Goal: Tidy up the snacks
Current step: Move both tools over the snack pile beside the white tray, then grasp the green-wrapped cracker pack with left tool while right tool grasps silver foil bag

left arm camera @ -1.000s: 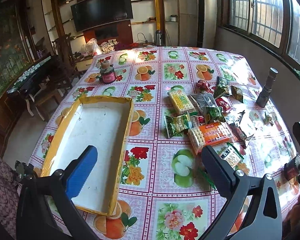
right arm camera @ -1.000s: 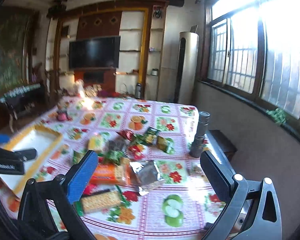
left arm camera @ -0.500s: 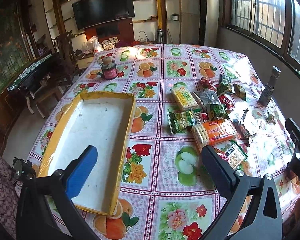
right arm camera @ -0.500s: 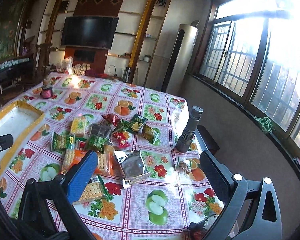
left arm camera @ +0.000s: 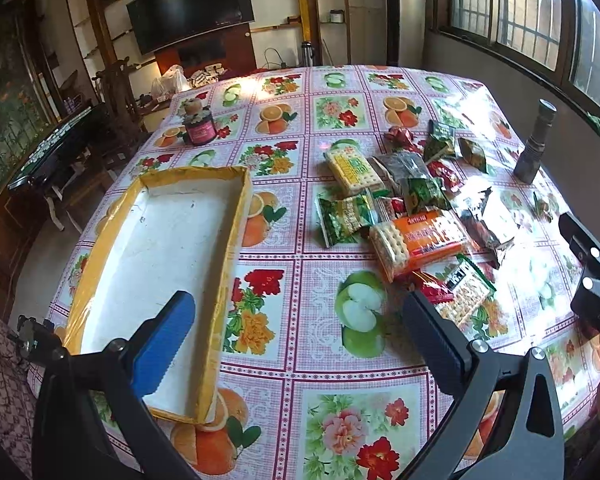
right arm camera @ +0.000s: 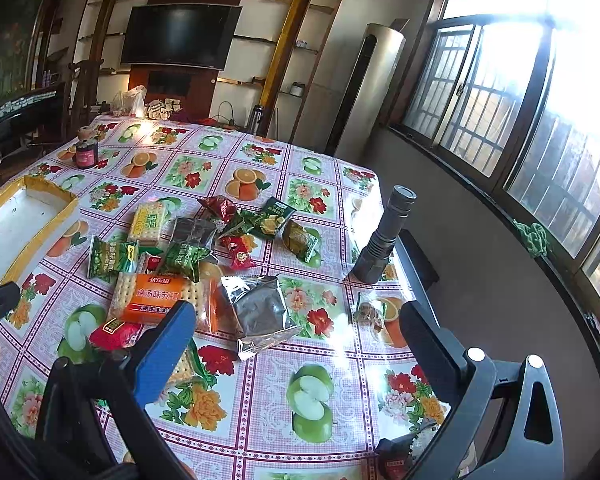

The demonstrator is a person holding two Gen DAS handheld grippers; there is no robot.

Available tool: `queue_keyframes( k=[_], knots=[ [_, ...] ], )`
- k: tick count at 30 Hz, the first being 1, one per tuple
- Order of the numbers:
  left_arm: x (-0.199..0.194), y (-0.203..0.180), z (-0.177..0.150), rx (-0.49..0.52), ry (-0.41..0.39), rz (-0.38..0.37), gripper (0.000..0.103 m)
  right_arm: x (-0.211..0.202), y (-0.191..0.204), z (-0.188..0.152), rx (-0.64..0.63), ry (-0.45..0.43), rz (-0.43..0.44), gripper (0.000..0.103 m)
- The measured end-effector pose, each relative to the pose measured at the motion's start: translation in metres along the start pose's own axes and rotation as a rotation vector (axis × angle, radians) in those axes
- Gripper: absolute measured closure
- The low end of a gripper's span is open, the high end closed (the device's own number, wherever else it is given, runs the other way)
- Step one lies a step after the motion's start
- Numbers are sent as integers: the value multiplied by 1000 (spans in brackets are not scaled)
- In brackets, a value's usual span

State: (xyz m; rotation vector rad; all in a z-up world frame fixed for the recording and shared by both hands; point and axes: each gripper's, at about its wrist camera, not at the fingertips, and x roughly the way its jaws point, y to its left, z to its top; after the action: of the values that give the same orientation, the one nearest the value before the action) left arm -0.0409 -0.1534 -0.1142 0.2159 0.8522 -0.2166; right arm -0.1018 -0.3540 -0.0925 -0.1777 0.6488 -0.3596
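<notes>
Both the left gripper (left arm camera: 296, 320) and right gripper (right arm camera: 296, 332) hang wide apart, holding nothing, above the flowery table (left arm camera: 332, 364), where snack packs (right arm camera: 188, 256) are piled beside the yellow tray (left arm camera: 236, 216), near a flashlight (right arm camera: 384, 236) and jar (left arm camera: 199, 128), the orange cracker pack (right arm camera: 156, 296) showing Chinese writing.

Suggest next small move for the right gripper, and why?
Probably lower the right gripper, jaws open and holding nothing, onto the silver foil packet just ahead of it. The yellow-rimmed tray holds no snacks yet, and the pile lies loose on the table.
</notes>
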Motion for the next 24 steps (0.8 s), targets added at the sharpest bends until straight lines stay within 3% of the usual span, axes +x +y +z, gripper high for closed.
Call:
queue_keyframes(
  k=[15, 18, 20, 22, 24],
  knots=[
    [13, -27, -5, 70, 51, -10, 0, 12, -10, -6, 22, 13, 38, 1],
    [17, -34, -7, 90, 60, -42, 0, 15, -12, -6, 28, 20, 58, 1],
    [19, -39, -8, 122, 62, -128, 0, 19, -18, -8, 59, 26, 146, 1],
    [24, -49, -9, 189, 73, -234, 0, 25, -29, -12, 125, 39, 312, 1],
    [30, -63, -9, 269, 81, -270, 0, 37, -40, -16, 179, 55, 416, 2]
  ],
)
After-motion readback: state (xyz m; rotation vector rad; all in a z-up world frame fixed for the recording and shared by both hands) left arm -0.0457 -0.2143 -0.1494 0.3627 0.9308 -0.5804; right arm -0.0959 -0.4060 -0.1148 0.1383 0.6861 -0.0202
